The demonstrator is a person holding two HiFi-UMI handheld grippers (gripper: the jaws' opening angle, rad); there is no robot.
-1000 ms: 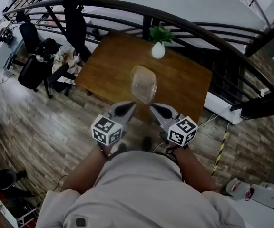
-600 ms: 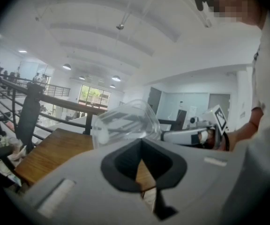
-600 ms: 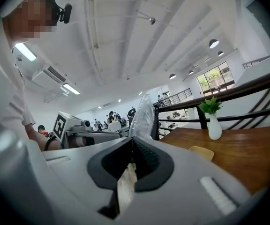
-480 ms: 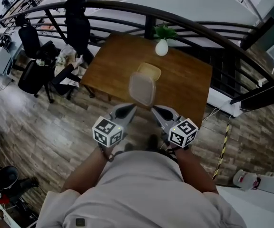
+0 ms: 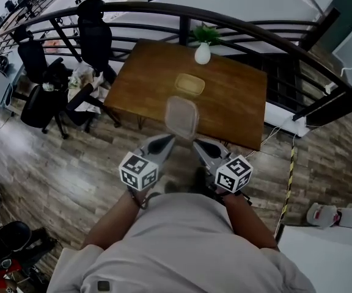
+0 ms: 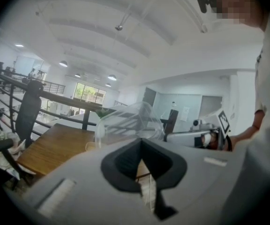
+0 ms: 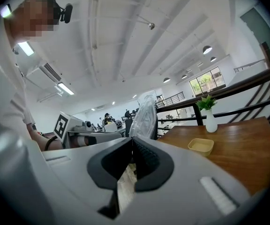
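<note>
One curved dark railing (image 5: 133,8) is running across the upper part of the head view. One wooden table (image 5: 240,105) is standing just below it, in the upper middle. At least two black office chairs (image 5: 93,32) are standing at the upper left (a third one I cannot tell for sure).

Two grippers are showing in the lower middle, the left gripper (image 5: 168,140) and the right gripper (image 5: 197,144), each carrying one marker cube. Together they are holding one clear plastic container (image 5: 181,116). Each pair of jaws is pressing together on a thin edge of it, the left at its lower left and the right at its lower right.

The container is hanging in the middle of the frame and is covering a part of the table's near edge. It is a see-through rounded rectangle, and the wood is showing through it.

One pale yellow tray (image 5: 190,84) is lying on the table just above the container in the frame. One white vase (image 5: 202,52) with a green plant is standing higher up, near the railing.
</note>
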